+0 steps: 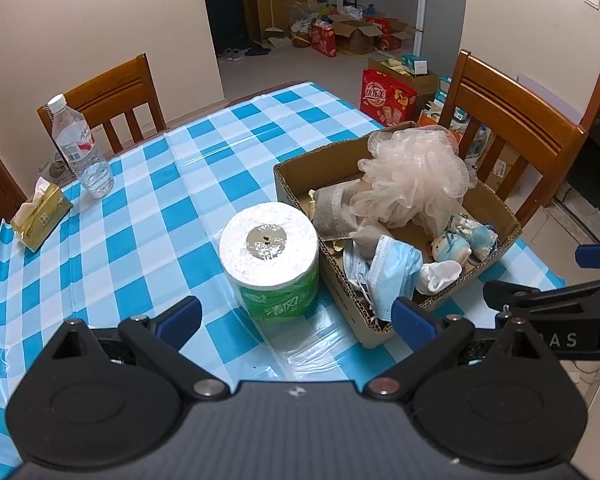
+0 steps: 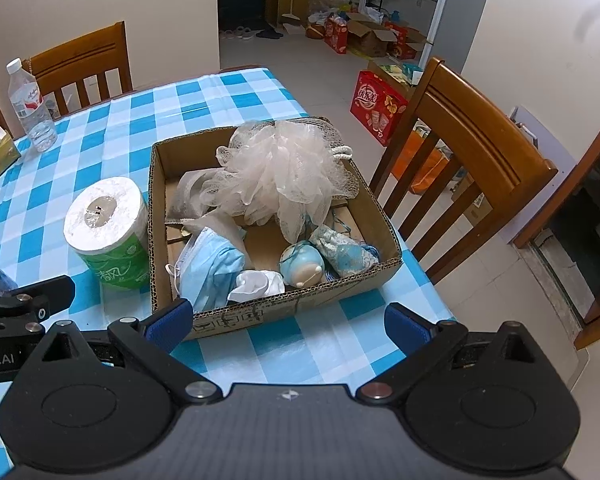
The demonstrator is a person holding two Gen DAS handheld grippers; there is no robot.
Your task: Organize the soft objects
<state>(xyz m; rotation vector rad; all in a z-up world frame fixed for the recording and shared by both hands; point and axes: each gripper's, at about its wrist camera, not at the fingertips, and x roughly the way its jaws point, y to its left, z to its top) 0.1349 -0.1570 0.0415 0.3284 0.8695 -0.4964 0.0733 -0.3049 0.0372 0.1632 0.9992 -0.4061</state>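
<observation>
Two hand-held grippers hang over the near edge of the checked surface [image 1: 148, 184], both with jaws spread apart and holding nothing: the left hand-held gripper [image 1: 296, 316] faces a toilet paper roll [image 1: 270, 256], the right hand-held gripper [image 2: 288, 316] a cardboard box [image 2: 284, 304]. Just beside the roll, the box holds a blue face mask [image 2: 208, 268], a white sock [image 2: 256, 286], a small blue doll [image 2: 302, 266] and, farthest back, a pale bath pouf [image 2: 284, 172].

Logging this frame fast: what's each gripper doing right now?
Left gripper: open, holding nothing, facing the paper roll.
Right gripper: open, holding nothing, in front of the box.
</observation>
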